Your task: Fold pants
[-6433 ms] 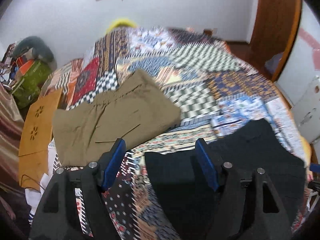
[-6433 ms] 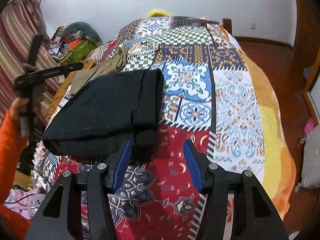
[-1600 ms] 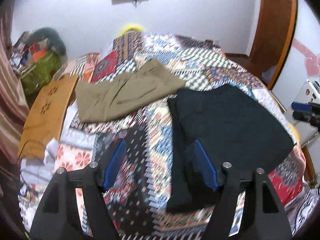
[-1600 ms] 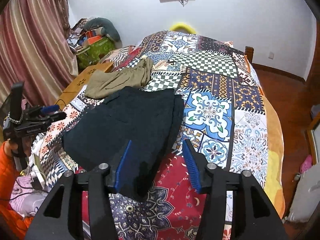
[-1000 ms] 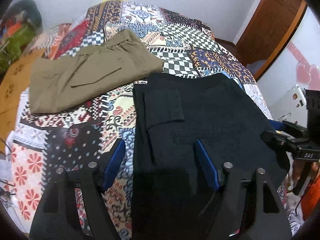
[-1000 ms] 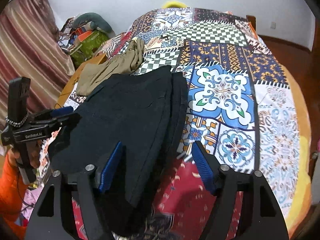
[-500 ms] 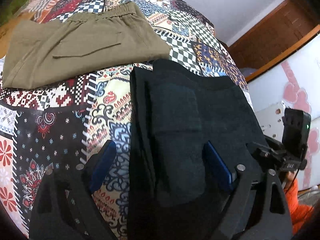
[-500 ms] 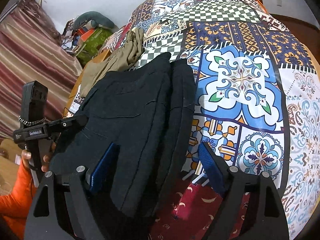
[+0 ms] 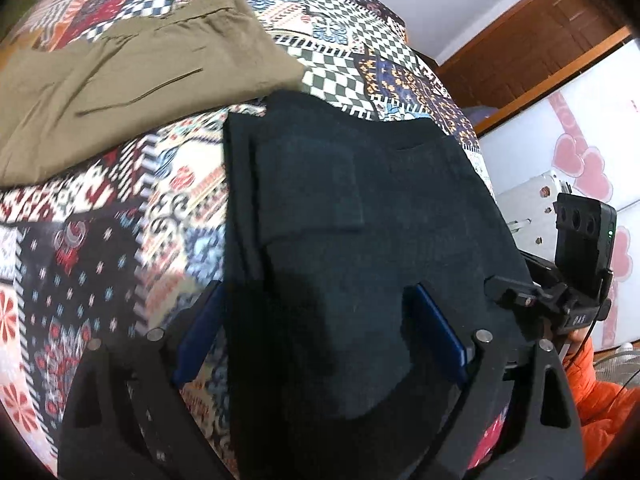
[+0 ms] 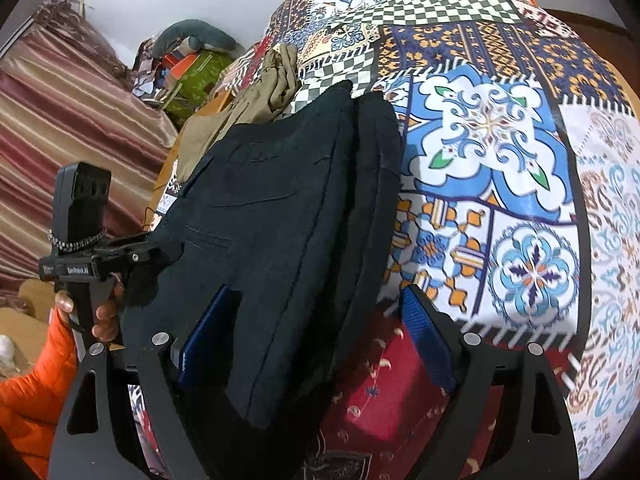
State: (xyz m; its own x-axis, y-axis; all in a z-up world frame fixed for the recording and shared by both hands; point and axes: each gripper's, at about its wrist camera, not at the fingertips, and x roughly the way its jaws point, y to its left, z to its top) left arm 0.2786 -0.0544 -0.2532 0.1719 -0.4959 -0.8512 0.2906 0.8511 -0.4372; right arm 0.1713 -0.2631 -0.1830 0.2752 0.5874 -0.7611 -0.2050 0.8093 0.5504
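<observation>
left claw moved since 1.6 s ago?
Yes. The left claw has come forward and down over the black pants; its open fingers now straddle the pants' near edge, and the khaki pants look much closer.

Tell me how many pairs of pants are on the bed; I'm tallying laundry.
2. The black pants lie near the bed's foot, between both open grippers; the khaki pants lie just beyond them, toward the head. Others may be out of view.

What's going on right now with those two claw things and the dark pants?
Left gripper open, right gripper open, both straddling black pants' near edge. Nothing gripped. Khaki pants lie beyond.
</observation>
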